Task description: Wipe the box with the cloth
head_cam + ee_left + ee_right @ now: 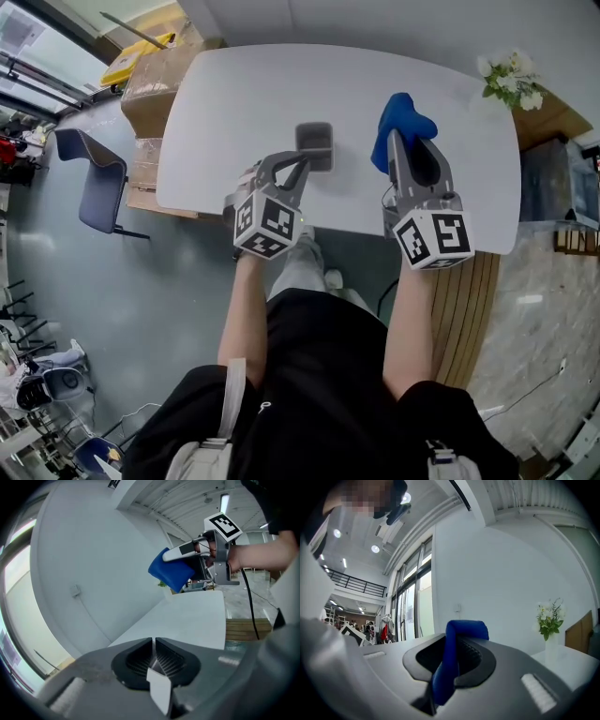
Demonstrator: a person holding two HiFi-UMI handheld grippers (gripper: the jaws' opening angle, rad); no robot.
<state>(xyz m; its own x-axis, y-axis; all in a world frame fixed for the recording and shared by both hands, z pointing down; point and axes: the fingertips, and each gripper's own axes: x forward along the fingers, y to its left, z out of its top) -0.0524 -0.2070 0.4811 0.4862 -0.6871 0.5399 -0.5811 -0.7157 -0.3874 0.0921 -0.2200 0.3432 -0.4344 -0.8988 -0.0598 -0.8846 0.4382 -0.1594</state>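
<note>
L gripper (302, 165) clenched on thin wall of grey box (316, 142), seen over mid white table (234, 103); can't tell if box rests on it. R gripper (400, 139) pinches blue cloth (403, 114), to box's right, not touching.

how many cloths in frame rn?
1: the blue cloth, clamped in the right gripper and held over the right side of the table. No other shows, though the grippers hide part of the tabletop.
</note>
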